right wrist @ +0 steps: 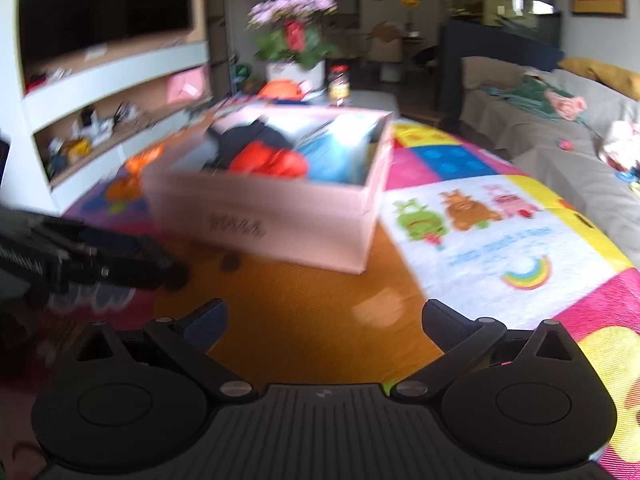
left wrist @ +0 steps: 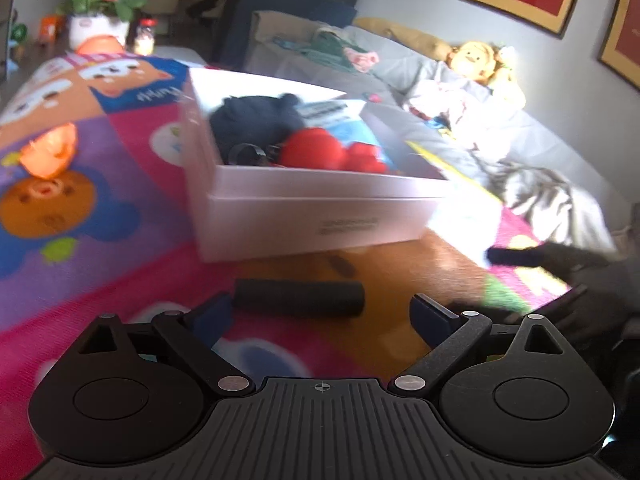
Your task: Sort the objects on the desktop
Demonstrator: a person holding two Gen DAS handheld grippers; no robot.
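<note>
A pale pink box [left wrist: 320, 216] [right wrist: 280, 216] stands on the colourful play mat [left wrist: 120, 240]. Inside it lie a dark blue cloth item [left wrist: 256, 120], red items [left wrist: 316, 148] [right wrist: 272, 162] and something light blue [right wrist: 340, 152]. A black cylinder [left wrist: 300, 298] rests on the mat just in front of my left gripper [left wrist: 322, 316], lying crosswise beyond the open blue-padded fingers, untouched. My right gripper [right wrist: 324, 320] stands open over bare orange mat with nothing between its fingers. In the right wrist view the left gripper [right wrist: 80, 260] shows at the left edge; the right gripper's finger [left wrist: 516, 256] shows at the right of the left view.
An orange toy [left wrist: 50, 152] lies on the mat to the left of the box. A grey sofa [left wrist: 500, 140] with a yellow plush toy [left wrist: 476, 60] runs along the right. A flower pot [right wrist: 296, 64] and a jar [right wrist: 339, 84] stand behind the box. Shelving [right wrist: 100, 80] lines the left.
</note>
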